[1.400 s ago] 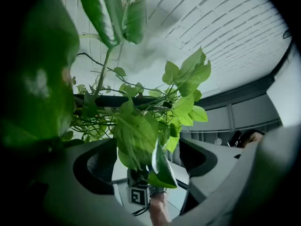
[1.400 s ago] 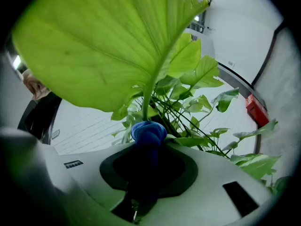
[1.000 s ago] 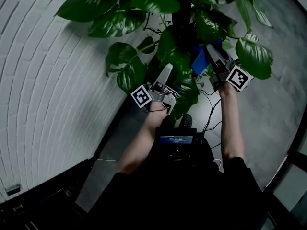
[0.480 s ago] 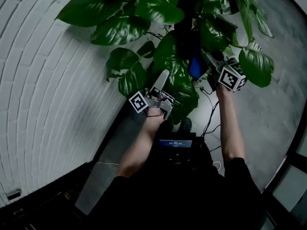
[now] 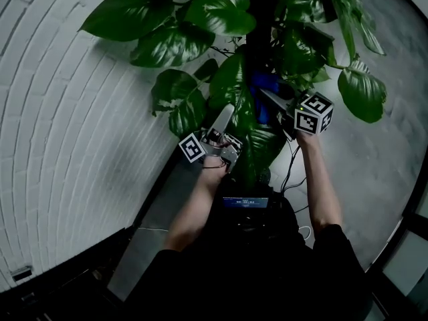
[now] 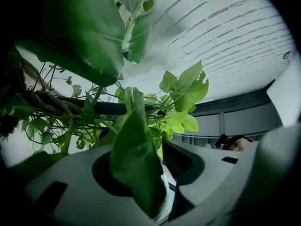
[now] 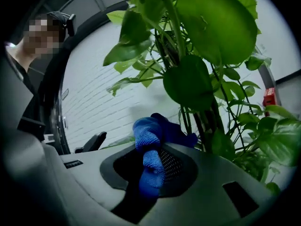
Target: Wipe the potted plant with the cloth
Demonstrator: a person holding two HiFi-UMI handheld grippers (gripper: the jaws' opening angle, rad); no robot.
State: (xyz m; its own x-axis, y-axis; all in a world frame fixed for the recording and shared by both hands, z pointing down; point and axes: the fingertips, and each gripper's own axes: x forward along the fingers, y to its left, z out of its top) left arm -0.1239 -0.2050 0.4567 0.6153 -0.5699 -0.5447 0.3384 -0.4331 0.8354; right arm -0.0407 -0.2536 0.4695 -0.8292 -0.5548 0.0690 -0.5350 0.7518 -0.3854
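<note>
The potted plant (image 5: 200, 19) has broad glossy leaves around a dark central pole (image 5: 262, 19). My left gripper (image 5: 226, 112) points up into the foliage and is shut on one long green leaf (image 6: 134, 159), which hangs down between its jaws (image 6: 153, 199). That leaf (image 5: 235, 89) rises just right of the left gripper in the head view. My right gripper (image 5: 267, 97) reaches in from the right, held about level. It is shut on a bunched blue cloth (image 7: 150, 145). The cloth (image 5: 264, 83) lies close to the held leaf, beside the pole.
A white brick wall (image 5: 60, 126) curves along the left. Grey floor (image 5: 374, 159) lies to the right, with dark cables (image 5: 291, 162) trailing below the plant. A small screen (image 5: 245, 201) sits on the person's chest. Leaves crowd both grippers on all sides.
My right gripper has swung left and lower with the blue cloth, its marker cube rolling, in toward the plant's centre. The left gripper has stayed almost still.
</note>
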